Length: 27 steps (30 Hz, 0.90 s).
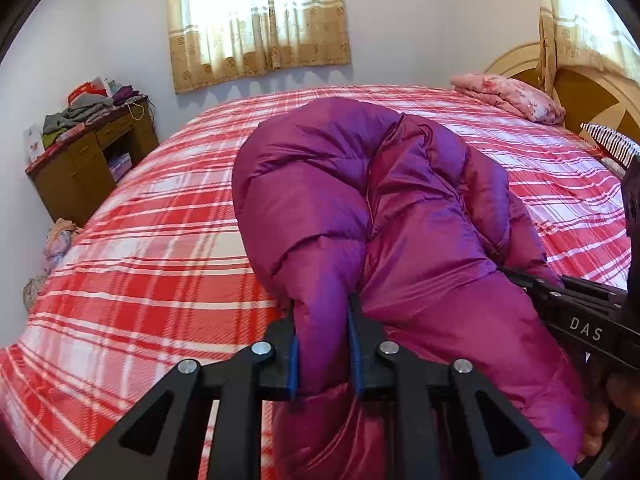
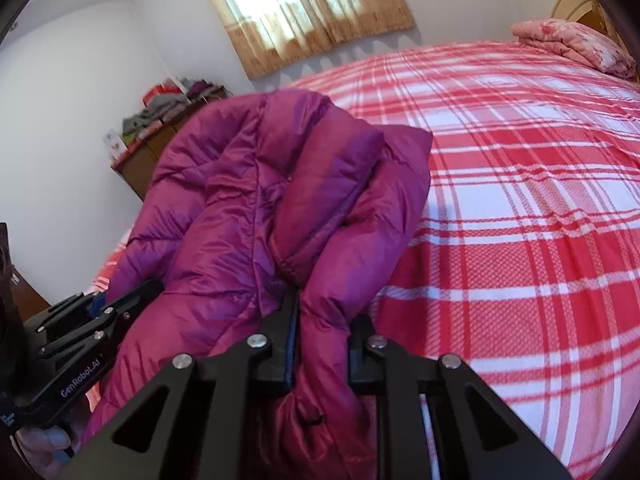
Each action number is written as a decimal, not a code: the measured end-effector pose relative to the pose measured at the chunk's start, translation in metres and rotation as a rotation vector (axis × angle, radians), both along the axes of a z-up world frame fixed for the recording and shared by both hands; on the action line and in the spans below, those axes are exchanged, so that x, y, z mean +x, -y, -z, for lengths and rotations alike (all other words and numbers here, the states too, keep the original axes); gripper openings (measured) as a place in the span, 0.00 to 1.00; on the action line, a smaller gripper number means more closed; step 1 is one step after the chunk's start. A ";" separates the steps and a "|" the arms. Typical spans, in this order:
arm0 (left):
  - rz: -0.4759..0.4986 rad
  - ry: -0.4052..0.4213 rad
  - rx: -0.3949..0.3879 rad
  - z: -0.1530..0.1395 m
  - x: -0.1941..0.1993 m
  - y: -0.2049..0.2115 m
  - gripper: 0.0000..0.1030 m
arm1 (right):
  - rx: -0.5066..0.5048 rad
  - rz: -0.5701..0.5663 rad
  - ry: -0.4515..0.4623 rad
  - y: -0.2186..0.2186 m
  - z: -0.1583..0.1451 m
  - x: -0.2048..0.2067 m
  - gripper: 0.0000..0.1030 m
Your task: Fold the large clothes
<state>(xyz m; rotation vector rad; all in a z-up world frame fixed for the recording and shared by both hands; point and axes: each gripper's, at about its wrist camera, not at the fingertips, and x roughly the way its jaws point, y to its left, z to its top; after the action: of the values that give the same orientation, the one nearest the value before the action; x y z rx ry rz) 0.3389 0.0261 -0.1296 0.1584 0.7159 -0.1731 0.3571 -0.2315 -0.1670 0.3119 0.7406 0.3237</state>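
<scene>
Magenta quilted puffer jacket [image 1: 360, 200] hangs bunched over the red plaid bedspread [image 1: 140, 260], left gripper [image 1: 323, 344] and right gripper [image 2: 322, 344] fingers both clamped on its fabric.

Puffer jackets: one purple jacket [image 1: 360, 208]
Claws: two, left claw [image 1: 323, 344] and right claw [image 2: 322, 332]
Beds: one bed [image 1: 160, 240]
Curtained windows: two
Folded pink quilts: one quilt [image 1: 508, 96]

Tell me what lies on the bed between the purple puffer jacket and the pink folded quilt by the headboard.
Nothing: between the purple puffer jacket and the pink folded quilt runs only bare red plaid bedcover, shown most plainly in the right wrist view.
</scene>
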 end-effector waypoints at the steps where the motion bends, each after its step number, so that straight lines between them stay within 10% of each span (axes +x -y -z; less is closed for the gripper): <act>1: -0.006 0.004 0.003 -0.005 -0.005 -0.003 0.17 | -0.003 -0.003 0.012 -0.002 -0.003 -0.003 0.19; 27: -0.241 0.094 -0.063 -0.051 -0.067 -0.131 0.16 | -0.051 -0.285 0.131 -0.120 -0.052 0.008 0.18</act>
<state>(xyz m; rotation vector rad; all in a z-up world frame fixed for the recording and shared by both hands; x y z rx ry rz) 0.2722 0.1570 -0.0786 0.0189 0.6291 0.0416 0.3654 -0.1114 -0.1150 0.1345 0.6628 0.5888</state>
